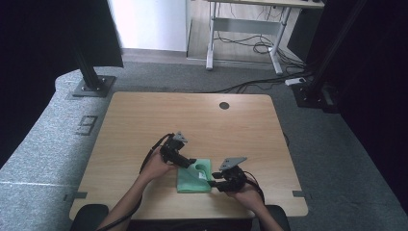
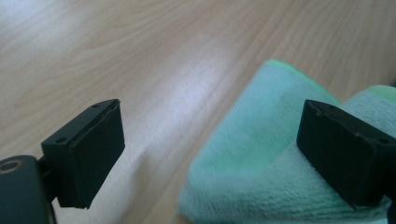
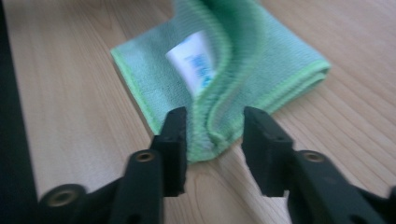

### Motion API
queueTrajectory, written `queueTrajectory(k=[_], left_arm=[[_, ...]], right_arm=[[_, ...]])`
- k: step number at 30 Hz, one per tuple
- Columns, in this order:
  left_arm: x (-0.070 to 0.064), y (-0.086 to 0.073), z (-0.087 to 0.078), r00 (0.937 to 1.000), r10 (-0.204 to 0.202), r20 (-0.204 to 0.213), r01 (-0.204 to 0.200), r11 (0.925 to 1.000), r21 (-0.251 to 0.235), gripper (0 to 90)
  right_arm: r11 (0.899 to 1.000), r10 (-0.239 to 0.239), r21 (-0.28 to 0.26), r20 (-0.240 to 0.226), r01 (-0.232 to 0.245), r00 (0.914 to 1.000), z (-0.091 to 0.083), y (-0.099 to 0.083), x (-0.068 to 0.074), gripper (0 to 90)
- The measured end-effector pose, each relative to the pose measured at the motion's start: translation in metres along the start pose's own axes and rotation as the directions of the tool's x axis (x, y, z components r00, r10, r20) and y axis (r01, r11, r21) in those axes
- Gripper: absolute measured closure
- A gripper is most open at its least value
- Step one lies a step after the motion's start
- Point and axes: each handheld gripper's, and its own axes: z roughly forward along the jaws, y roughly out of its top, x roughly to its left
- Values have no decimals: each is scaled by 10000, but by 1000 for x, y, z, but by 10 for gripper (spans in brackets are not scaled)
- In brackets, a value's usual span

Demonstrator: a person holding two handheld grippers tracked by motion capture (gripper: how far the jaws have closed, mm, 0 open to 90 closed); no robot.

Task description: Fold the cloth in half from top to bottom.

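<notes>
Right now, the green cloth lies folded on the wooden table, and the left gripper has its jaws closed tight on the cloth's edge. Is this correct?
Not quite. The left gripper is open: in the left gripper view its jaws stand wide apart, one over the bare table, the other over the green cloth. The cloth does lie folded on the wooden table.
</notes>
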Motion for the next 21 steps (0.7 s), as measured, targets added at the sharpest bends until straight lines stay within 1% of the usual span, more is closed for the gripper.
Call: queueTrajectory(k=[1,2,3,4,5,6,7,9,10,11,12,13,14,15,16,17,18,19,20,21], left_arm=[[-2,-6,-4,10000,21,59,-21,10000,35,77],[-3,-9,-5,10000,22,56,-22,10000,27,78],[-3,-9,-5,10000,22,56,-22,10000,27,78],[-6,-15,-8,10000,81,-5,-81,9999,97,77],[-6,-15,-8,10000,81,-5,-81,9999,97,78],[-7,-19,-10,9999,123,4,-123,9998,131,78],[-9,-22,-12,9999,106,3,-107,9998,143,77],[-12,-27,-15,10000,90,-27,-90,9999,141,77],[-14,-30,-16,9999,111,-42,-110,9998,146,77],[-16,-35,-18,9997,198,-169,-195,9996,185,77],[-16,-35,-18,9997,198,-169,-195,9996,185,78],[-18,-39,-19,9995,174,-249,-169,9997,200,77],[-18,-41,-19,9992,230,-327,-221,9994,264,77],[-19,-47,-17,9980,266,-567,-244,9989,388,77],[-19,-47,-17,9980,266,-567,-244,9989,388,77],[-19,-50,-16,9977,240,-632,-213,9989,418,77],[-19,-54,-15,9974,148,-699,-120,9991,403,77],[-18,-58,-13,9972,91,-749,-57,9990,449,77],[-18,-60,-12,9968,5,-805,29,9991,432,76],[-19,-60,-13,9965,-19,-836,52,9992,388,75]], right_arm=[[9998,108,-150,45,-108,9999,-8,0,-3,520],[9995,219,-211,79,-217,9997,-11,0,-6,501],[9991,357,-233,163,-353,9992,-13,1,-8,476],[9988,440,-229,295,-433,9986,-14,1,-11,460],[9983,546,-201,418,-538,9976,-14,2,-13,445],[9983,546,-201,418,-538,9976,-14,2,-13,445],[9970,762,-175,630,-752,9951,-11,5,-17,404],[9958,906,-178,686,-895,9935,-5,9,-18,380],[9959,899,-170,718,-889,9934,-1,10,-17,363],[9961,884,-145,769,-876,9931,2,12,-16,354],[9961,884,-145,769,-876,9931,2,12,-16,354],[9962,872,-68,856,-870,9925,10,14,-13,331],[9962,872,-68,856,-870,9925,10,14,-13,331],[9967,797,56,922,-806,9925,15,14,-12,320],[9967,797,56,922,-806,9925,15,14,-12,320],[9971,696,232,995,-723,9926,19,12,-10,312],[9971,696,232,995,-723,9926,19,12,-10,312],[9970,646,344,1082,-687,9920,21,10,-9,310],[9964,577,550,1121,-642,9920,24,6,-7,304],[9964,554,579,1153,-624,9918,25,4,-7,302]])
